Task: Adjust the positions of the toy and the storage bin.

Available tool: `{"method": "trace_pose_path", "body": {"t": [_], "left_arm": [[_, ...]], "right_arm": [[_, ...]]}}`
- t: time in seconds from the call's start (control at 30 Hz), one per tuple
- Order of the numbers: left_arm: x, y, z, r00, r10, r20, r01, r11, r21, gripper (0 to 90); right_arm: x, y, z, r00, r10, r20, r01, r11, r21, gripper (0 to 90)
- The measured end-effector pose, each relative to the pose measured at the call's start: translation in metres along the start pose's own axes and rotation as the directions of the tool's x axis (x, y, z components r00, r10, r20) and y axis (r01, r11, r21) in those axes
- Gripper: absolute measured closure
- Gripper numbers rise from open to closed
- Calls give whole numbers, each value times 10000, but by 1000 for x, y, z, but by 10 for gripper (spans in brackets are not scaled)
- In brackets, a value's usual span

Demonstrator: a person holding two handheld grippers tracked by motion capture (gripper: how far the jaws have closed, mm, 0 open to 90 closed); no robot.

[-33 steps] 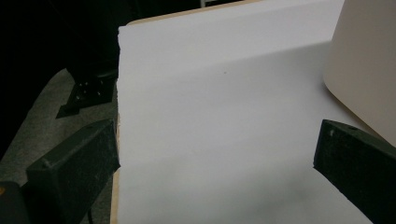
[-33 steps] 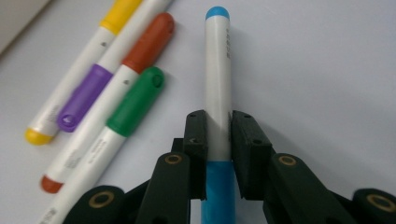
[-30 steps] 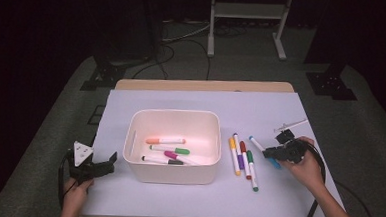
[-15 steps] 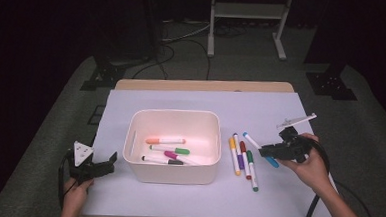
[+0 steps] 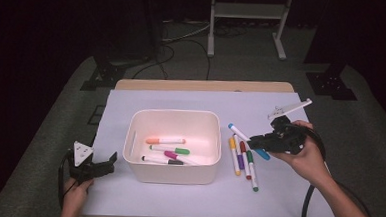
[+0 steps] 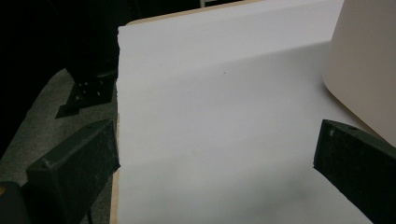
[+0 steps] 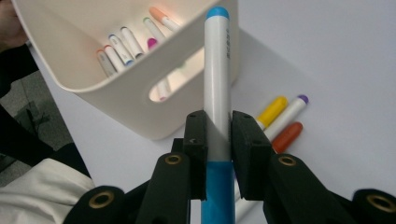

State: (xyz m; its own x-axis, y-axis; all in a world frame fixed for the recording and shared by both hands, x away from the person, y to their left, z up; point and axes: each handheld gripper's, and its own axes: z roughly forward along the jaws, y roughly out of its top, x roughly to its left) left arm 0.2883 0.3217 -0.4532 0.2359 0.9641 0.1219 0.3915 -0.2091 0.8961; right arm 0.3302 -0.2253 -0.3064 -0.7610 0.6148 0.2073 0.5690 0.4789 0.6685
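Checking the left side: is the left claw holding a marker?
No, the left claw stands open over bare white paper, nothing between its jaws.

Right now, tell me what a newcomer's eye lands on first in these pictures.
The blue marker stands out first, clamped between the jaws of the right claw and lifted above the table right of the white bin. Next come the bright markers in the bin and the loose markers lying in a row on the white sheet beside it. The left claw sits open at the table's near left edge.
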Motion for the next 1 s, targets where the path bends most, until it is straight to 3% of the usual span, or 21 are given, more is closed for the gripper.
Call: {"method": "trace_pose_path", "body": {"t": [0.23, 0.43, 0.47, 0.77, 1.0], "left_arm": [[0, 0, 0, 10000, -8, 33, 8, 10000, 17, 0], [0, 0, 0, 10000, 19, 35, -19, 10000, 13, 0], [0, 0, 0, 10000, 5, 33, -5, 10000, 9, 0], [1, 0, 0, 10000, -23, 76, 23, 10000, 25, 0], [1, 0, 0, 9999, -24, 105, 24, 10000, -10, 0]], "right_arm": [[19, 22, -2, 9980, -588, -236, 589, 9983, 31, 760], [33, 37, 7, 9924, -938, -792, 940, 9956, -14, 760], [37, 42, 12, 9893, -1040, -1021, 1042, 9946, -32, 760], [59, 63, 27, 9752, -1589, -1542, 1628, 9866, 129, 760], [75, 79, 45, 9574, -2100, -1981, 2184, 9756, 210, 760]]}}
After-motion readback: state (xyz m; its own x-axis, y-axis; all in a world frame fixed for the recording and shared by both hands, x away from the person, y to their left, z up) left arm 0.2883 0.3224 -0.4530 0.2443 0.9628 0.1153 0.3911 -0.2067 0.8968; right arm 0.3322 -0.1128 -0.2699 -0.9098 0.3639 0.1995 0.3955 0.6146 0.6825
